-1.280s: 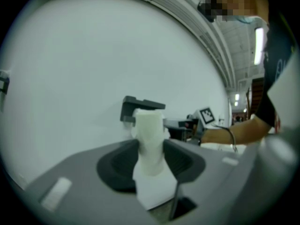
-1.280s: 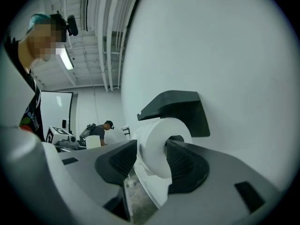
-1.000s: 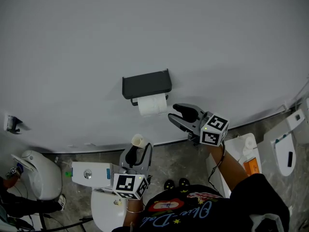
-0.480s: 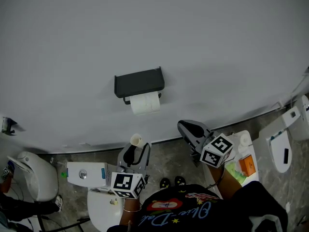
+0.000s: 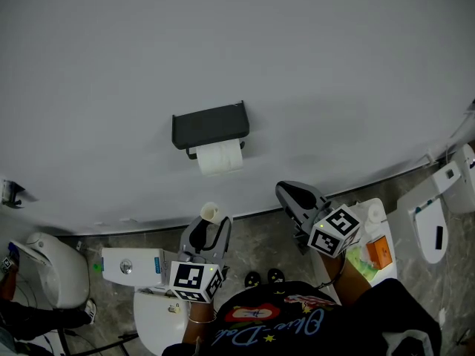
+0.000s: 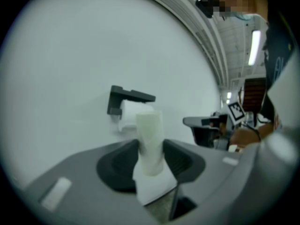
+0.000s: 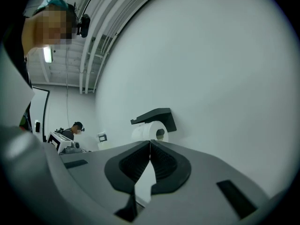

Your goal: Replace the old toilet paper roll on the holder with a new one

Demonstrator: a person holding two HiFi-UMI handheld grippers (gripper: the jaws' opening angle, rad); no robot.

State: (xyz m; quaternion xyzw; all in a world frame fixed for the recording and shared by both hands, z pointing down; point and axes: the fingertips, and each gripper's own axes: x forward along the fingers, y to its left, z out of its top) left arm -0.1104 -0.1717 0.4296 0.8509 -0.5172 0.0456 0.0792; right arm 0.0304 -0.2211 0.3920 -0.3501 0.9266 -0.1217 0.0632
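A black holder is fixed to the white wall, and a full white toilet paper roll hangs under it. Below it, my left gripper is shut on a pale, empty paper core, which stands upright between the pads. The left gripper view shows that core in front of the holder and the roll. My right gripper is shut and empty, off to the lower right of the roll. Its view shows the jaws closed, with the roll and holder beyond them.
A white toilet with its tank stands below my left gripper. Another white fixture is at the far left. White units and an orange item stand at the right. A person is far off.
My right gripper has shut its jaws and drawn back down and to the right, away from the roll. The left gripper still holds the core in the same place.
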